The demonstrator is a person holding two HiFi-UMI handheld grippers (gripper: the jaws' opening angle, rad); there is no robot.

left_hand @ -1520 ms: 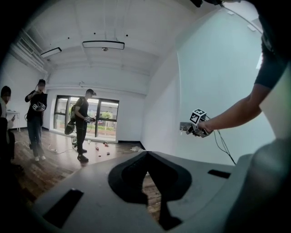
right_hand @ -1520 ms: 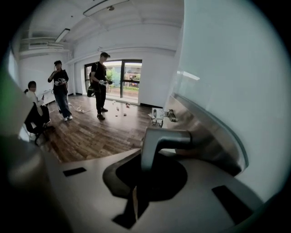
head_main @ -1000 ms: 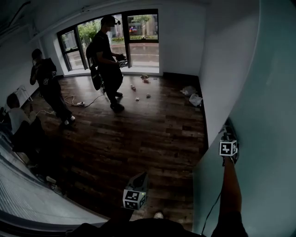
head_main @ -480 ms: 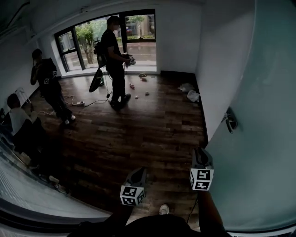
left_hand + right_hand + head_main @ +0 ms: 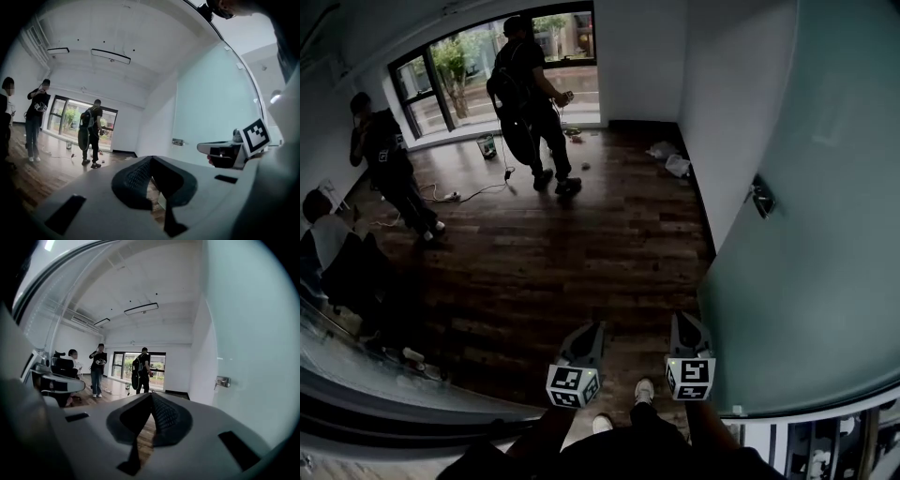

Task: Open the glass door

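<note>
In the head view, the glass door stood on the right, big and milky green. Its metal handle was far up the pane, well apart from both tools. The left gripper and the right gripper were held low, near the person's body, side by side over the dark wood floor. The near edge of the door stood free just beside the right gripper, with floor showing past it. So the door looked swung open, and that was likely why no tool was on the handle. Far off, a person with a backpack stood by the window.

In the left gripper view, the left gripper's jaws were pressed together with nothing between them. It seemed to have no job, so it just pointed out into the room. The door filled the right side, with the handle small and far. The right gripper showed at the right, near the glass.

In the right gripper view, the right gripper's jaws had just been closing, and they met tip to tip, empty. The handle sat far to the right, not touched.
</note>
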